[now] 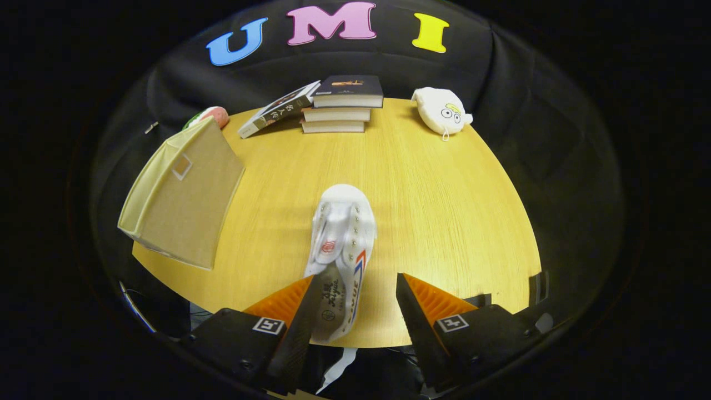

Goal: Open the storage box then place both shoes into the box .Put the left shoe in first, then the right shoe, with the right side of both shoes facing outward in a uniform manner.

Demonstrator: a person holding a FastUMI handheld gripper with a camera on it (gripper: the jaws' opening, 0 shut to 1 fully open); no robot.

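Your gripper (355, 289) has its jaws spread wide; the shoe (341, 244) lies between them, its heel against the left finger (294, 316), clear of the right. The box (183, 203) stands well off left.

The leaning book (280, 108) has large Chinese characters on its cover, and I read them as 名人传. The top book of the stack (349, 86) has a small gold title, too small to read. The white shoe (341, 239) has a red round emblem on its tongue and dark script print on the insole, both unreadable. The gripper (355, 276), with fingers spread wide around the shoe's heel, carries two square black-and-white code markers (269, 325).
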